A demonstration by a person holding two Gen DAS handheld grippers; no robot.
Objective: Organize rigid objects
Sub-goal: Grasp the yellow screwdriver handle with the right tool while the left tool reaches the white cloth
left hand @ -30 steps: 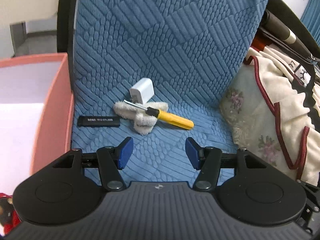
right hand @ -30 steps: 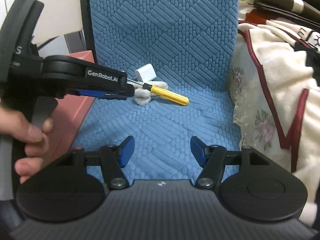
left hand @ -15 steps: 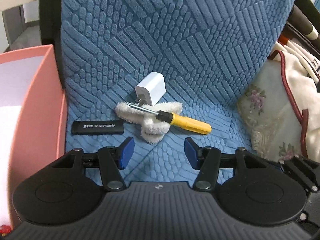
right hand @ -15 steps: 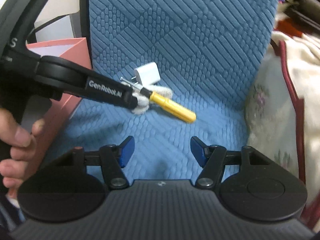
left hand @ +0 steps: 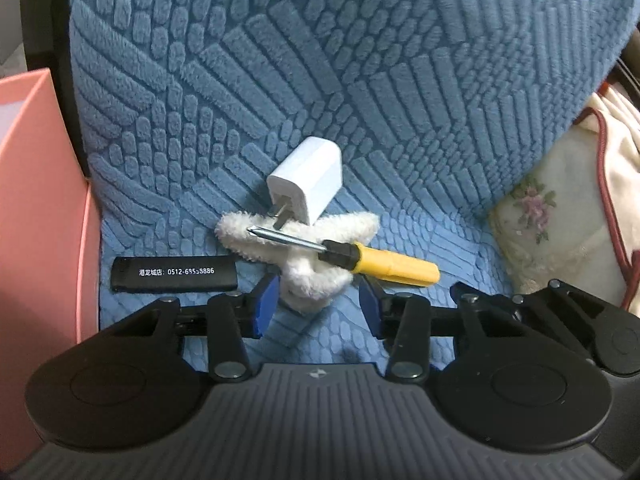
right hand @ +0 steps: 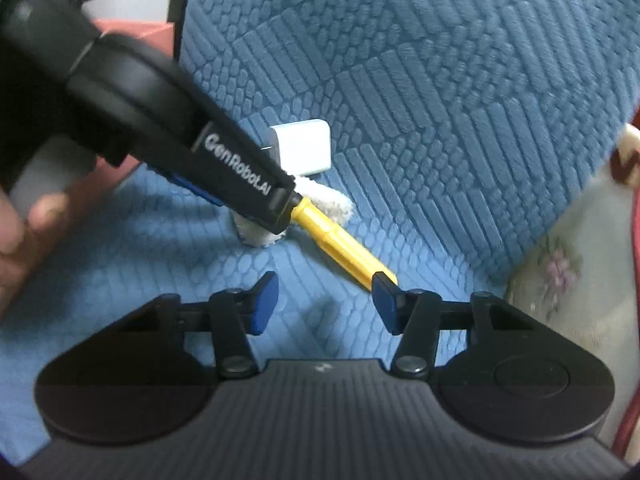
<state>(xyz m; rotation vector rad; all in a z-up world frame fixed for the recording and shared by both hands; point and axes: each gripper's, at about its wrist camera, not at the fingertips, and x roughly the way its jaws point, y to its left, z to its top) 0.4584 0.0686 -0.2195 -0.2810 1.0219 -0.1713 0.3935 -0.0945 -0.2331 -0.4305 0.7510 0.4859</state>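
Observation:
A yellow-handled screwdriver (left hand: 384, 266) lies across a fluffy white cloth piece (left hand: 308, 268) on the blue seat cushion. A white charger plug (left hand: 308, 184) lies just behind it, and a black lighter (left hand: 174, 274) lies to the left. My left gripper (left hand: 316, 304) is open, its blue pads on either side of the cloth's near end. My right gripper (right hand: 324, 300) is open and empty, just short of the screwdriver (right hand: 340, 244) handle's end. The left gripper's body hides the screwdriver shaft in the right wrist view, where the charger (right hand: 304, 148) shows behind it.
A pink box (left hand: 36, 208) stands against the cushion's left edge. A floral fabric and a cream blanket (left hand: 560, 216) lie to the right. The textured blue backrest (left hand: 360, 60) rises behind the objects.
Both grippers have moved forward toward the objects. The left gripper's pads now flank the cloth, and the right gripper's pads have reached the screwdriver handle's end.

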